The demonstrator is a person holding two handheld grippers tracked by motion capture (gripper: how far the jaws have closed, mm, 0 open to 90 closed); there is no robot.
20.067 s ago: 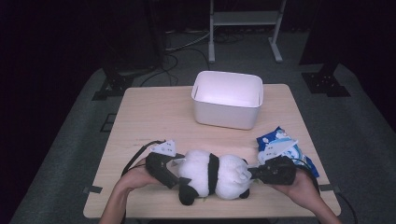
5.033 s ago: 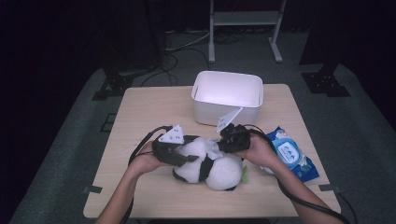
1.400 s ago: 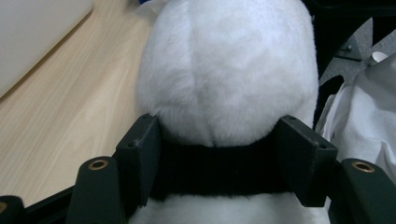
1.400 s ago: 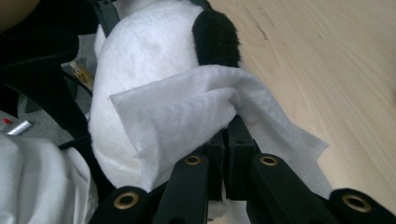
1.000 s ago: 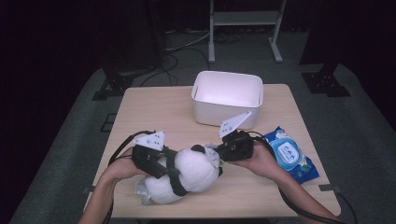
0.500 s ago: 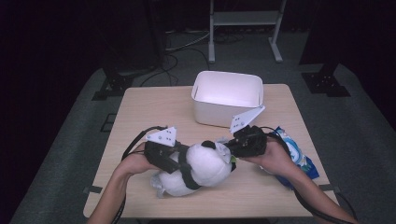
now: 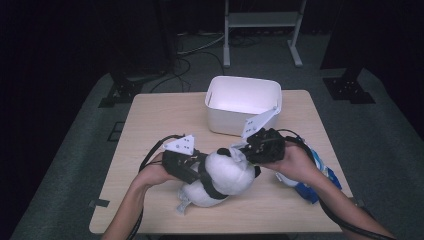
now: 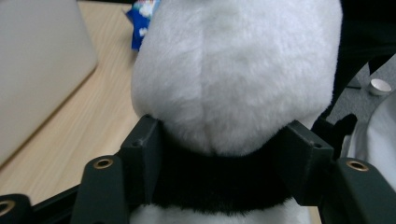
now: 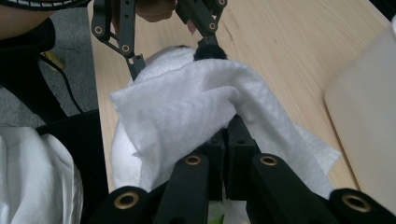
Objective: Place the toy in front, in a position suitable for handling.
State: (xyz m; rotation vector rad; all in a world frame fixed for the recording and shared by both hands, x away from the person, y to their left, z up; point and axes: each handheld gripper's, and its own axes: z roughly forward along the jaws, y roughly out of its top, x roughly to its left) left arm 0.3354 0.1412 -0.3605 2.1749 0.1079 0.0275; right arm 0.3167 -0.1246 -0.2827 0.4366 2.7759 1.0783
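A black-and-white panda plush (image 7: 225, 175) lies at the front middle of the wooden table (image 7: 150, 125). My left gripper (image 7: 200, 172) clamps its black band from the left; in the left gripper view both pads of that gripper (image 8: 219, 163) press into the dark fur under the white head (image 8: 233, 70). Its jaws have just been opening a little, with the plush still between them. My right gripper (image 7: 241, 150) is shut on a white wipe (image 9: 187, 107), which drapes over the plush's head. The right gripper view shows the right gripper's tips (image 9: 229, 126) together under the cloth and the left gripper (image 9: 172, 55) beyond.
A white bin (image 7: 243, 102) stands at the back middle of the table, close behind the right gripper. A blue wipes packet (image 7: 312, 182) lies at the right edge under the right forearm. Black cables trail from both grippers.
The plush and the left gripper have shifted right, towards the table's middle. The right gripper, with the wipe, has risen slightly and moved a little right.
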